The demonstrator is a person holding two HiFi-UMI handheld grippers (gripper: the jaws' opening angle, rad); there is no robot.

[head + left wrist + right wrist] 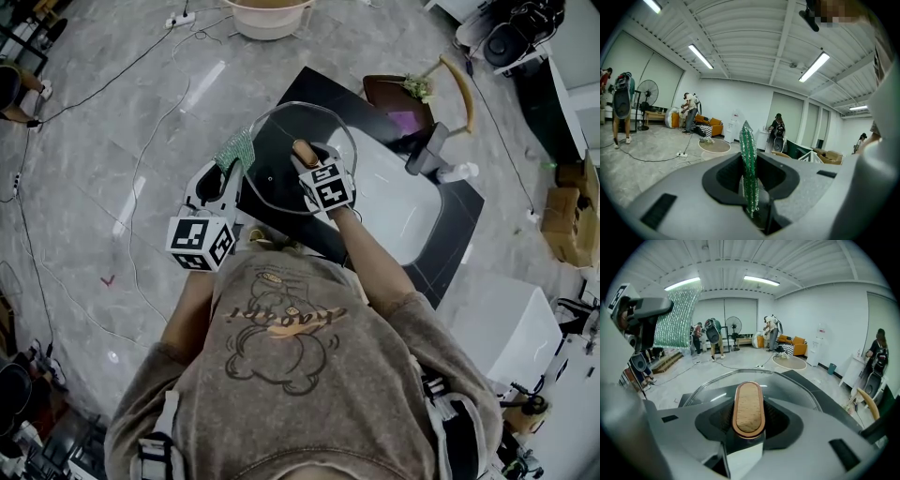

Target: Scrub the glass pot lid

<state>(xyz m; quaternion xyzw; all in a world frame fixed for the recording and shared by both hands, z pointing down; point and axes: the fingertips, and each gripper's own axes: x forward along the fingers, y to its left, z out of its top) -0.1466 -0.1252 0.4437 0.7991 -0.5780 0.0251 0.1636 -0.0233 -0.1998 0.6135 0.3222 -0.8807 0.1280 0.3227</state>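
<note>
While right gripper [312, 161] clamps the lid [281, 127] by its wooden handle [749, 408], centre frame — left gripper [228, 167], just left, pinches a green scourer [749, 173].

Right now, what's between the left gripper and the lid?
The green cloth, pinched in the left gripper, sticks out toward the lid rim. The head view shows it; contact is unclear.
</note>
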